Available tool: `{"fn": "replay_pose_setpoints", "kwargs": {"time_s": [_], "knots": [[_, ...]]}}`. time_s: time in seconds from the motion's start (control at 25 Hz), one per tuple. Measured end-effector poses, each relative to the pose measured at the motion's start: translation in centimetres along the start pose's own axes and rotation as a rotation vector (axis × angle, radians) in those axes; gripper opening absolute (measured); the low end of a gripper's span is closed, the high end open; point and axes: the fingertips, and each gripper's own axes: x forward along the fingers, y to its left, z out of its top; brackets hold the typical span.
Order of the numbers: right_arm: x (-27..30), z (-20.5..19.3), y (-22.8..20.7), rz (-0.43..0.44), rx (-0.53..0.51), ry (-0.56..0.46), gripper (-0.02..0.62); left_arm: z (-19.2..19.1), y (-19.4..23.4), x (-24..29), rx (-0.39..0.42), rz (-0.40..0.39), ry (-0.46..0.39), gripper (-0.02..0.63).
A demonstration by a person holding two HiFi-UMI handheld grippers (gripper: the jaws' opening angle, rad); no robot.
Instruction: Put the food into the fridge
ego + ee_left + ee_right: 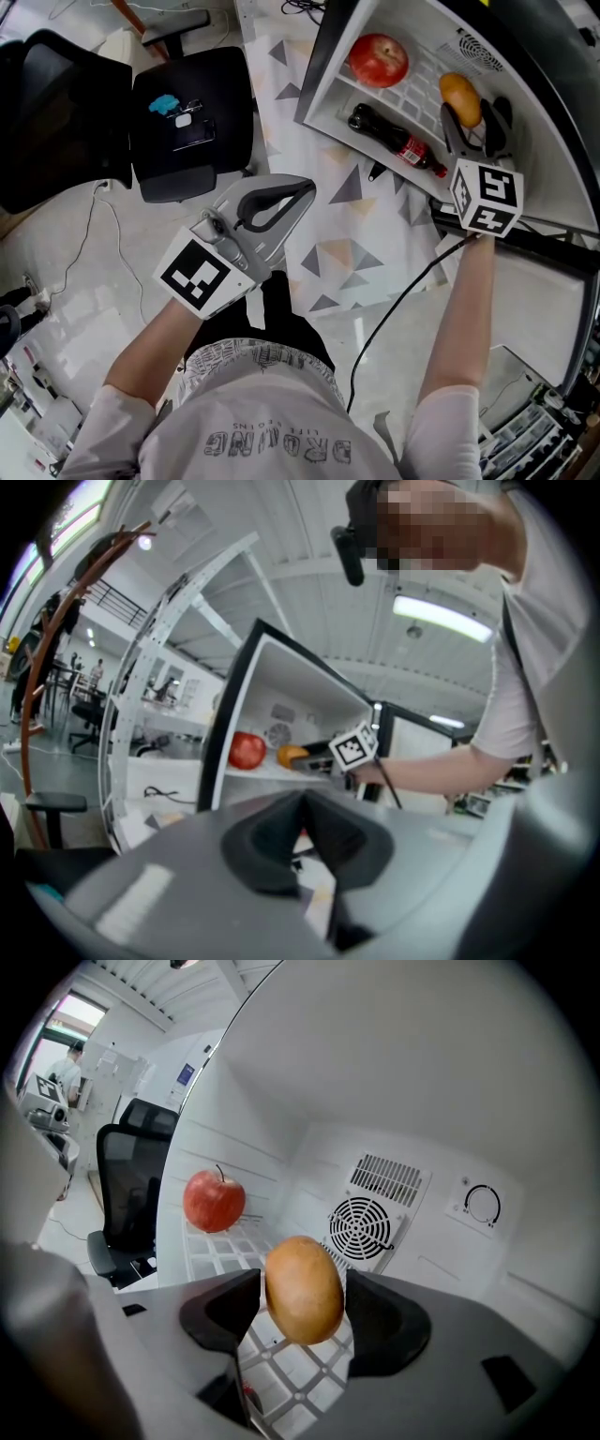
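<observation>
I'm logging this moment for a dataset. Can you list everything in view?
fridge: one, white inside, open, upper right of the head view
wire shelf: one, white, inside the fridge
apple: one, red, on the wire shelf
orange-brown fruit: one, gripped over the shelf
bottle: one, dark with a red label, lying below the shelf's front edge
office chair: one, black, upper left
blue object: one, on the chair's seat
cable: one, black, over the patterned floor
left gripper: grey, shut, empty, outside the fridge
right gripper: grey, inside the fridge, shut on the fruit
</observation>
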Motion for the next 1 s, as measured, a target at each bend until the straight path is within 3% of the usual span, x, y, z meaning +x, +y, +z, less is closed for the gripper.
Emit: {"fn": "replay_pose_setpoints", "kwargs": {"time_s": [1.0], "knots": [[-4.2,1.7,1.6,0.0,0.082,-0.037,0.261,2.0,-1.3,-2.3,0.041,-0.039,-0.013,0.009]]}}
